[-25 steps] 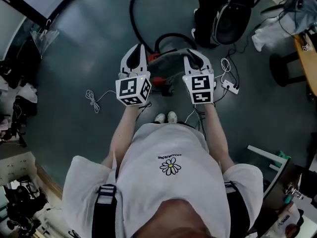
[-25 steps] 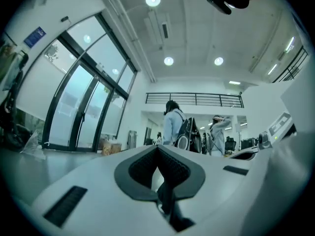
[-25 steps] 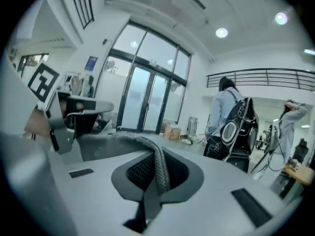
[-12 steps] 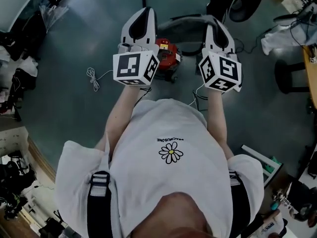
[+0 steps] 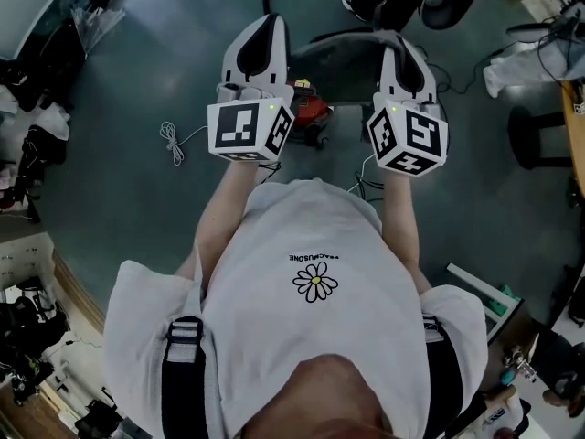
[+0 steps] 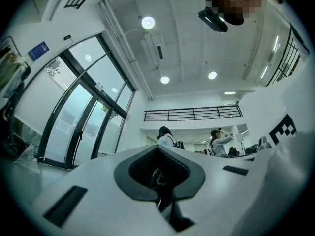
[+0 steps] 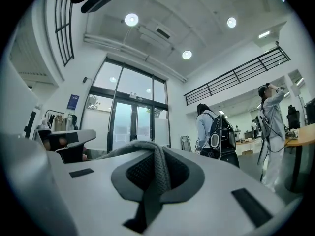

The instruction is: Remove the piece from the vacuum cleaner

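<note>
The right gripper [image 7: 155, 176] is pressed together on a thin grey piece [image 7: 130, 146] that looks woven and limp. I judge it light and soft, likely to sag or slip, so it is best pinched firmly at a fold or edge. The left gripper [image 6: 161, 178] also has its jaws together, with something small and dark between them that I cannot identify. In the head view the piece appears raised between both grippers, above the red vacuum [image 5: 309, 108] on the floor.

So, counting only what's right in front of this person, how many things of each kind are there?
Grippers: 2, the left gripper and the right gripper
Red vacuum cleaner: 1
Grey piece: 1
White cable on the floor: 1
Total: 5
</note>
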Demonstrator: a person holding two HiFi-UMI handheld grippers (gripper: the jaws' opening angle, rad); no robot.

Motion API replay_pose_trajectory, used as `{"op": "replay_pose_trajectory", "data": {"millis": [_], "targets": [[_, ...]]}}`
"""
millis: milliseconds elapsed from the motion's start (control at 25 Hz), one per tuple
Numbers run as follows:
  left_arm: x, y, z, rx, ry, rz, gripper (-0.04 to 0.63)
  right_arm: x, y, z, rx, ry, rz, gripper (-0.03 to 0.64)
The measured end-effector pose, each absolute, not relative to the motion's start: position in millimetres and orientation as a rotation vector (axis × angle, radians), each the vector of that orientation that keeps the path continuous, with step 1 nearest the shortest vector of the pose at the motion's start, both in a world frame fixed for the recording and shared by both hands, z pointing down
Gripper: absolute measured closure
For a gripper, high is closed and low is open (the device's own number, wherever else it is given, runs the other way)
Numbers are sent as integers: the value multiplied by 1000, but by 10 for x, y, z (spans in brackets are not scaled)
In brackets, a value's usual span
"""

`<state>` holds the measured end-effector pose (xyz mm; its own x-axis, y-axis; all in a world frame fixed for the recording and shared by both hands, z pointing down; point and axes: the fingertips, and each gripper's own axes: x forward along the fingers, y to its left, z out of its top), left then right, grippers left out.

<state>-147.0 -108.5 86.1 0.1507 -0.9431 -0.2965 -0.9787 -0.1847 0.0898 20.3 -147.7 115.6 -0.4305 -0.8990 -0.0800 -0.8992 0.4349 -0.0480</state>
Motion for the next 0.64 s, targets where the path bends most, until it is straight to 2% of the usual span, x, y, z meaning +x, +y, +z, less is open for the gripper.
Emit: {"op": "replay_pose_trajectory", "data": {"millis": [640], "targets": [[-1580,-1245,843,-2296,1931,478,591,129,-1633,1147,-1632,2598,16,594]]}}
